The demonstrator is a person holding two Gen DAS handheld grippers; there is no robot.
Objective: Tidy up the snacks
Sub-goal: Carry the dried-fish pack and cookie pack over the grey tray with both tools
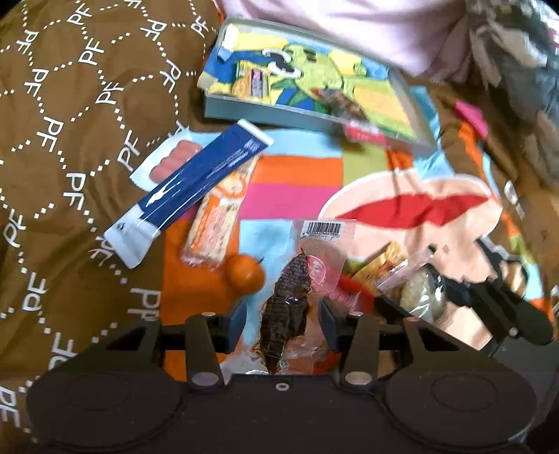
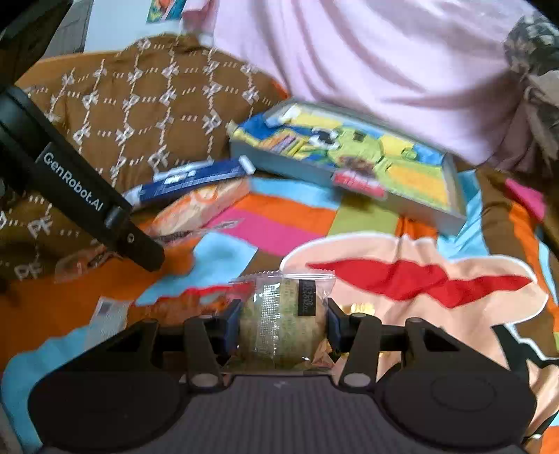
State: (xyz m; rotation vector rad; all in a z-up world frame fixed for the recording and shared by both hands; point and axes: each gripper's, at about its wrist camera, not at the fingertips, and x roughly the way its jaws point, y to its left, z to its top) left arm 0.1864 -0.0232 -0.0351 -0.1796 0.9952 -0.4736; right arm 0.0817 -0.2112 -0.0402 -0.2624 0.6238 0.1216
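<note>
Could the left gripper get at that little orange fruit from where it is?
Probably not yet: the left gripper has a dark snack packet between its fingers. The orange fruit lies uncovered just ahead-left, otherwise unblocked.

Left wrist view: low over bedspread [image 1: 290, 174], close, facing forward-down along own fingers toward tray [image 1: 314, 115]. Right wrist view: similar height, close, facing same tray [image 2: 349, 181]. Shared: tray, blue packet [image 1: 188, 192] [image 2: 195, 178], brown quilt [image 1: 70, 104] [image 2: 139, 115], pink cloth [image 1: 349, 28] [image 2: 349, 70].
</note>
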